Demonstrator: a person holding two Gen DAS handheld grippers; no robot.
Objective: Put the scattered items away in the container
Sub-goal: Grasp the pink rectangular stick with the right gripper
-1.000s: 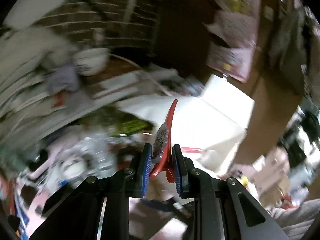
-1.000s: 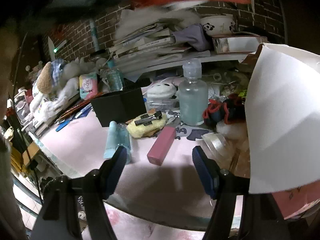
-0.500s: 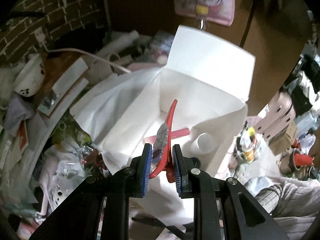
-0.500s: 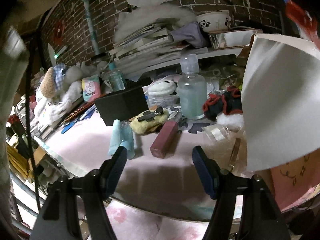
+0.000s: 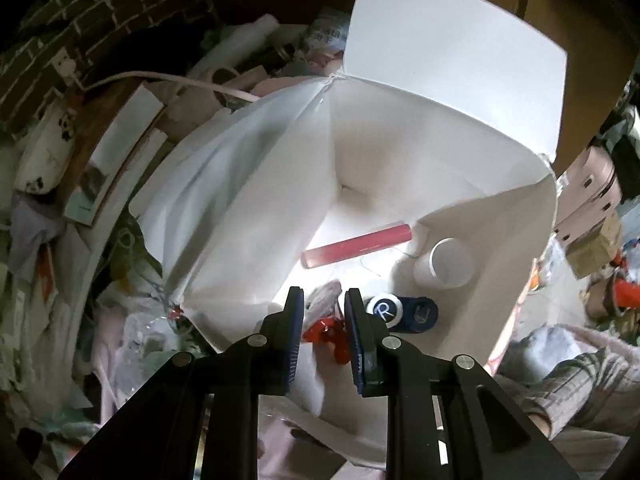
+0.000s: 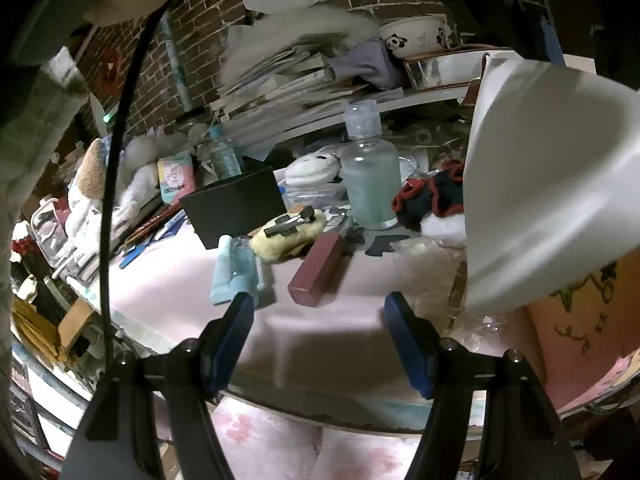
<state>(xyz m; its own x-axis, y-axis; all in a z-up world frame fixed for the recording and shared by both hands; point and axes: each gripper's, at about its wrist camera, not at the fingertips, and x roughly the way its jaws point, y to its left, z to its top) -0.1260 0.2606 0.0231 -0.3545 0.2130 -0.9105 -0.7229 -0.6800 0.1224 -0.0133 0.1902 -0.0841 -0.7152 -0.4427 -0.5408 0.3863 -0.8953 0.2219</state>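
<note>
The left gripper was held nose-down over the open white container, its pads clenched on a red item (blurred, so its exact kind could not be told). That item was thus placed above the container's floor, not yet resting on it. Further right on that floor, a pink tube, a dark blue piece with a white cap and a white jar had already been deposited. The drop-off step was judged to be in hand; a release of the pads was called for next.

The right gripper was kept wide apart and empty over the table. Ahead of it, a pale blue tube, a maroon box and a clear bottle remained to be gathered, the container standing at the right.
</note>
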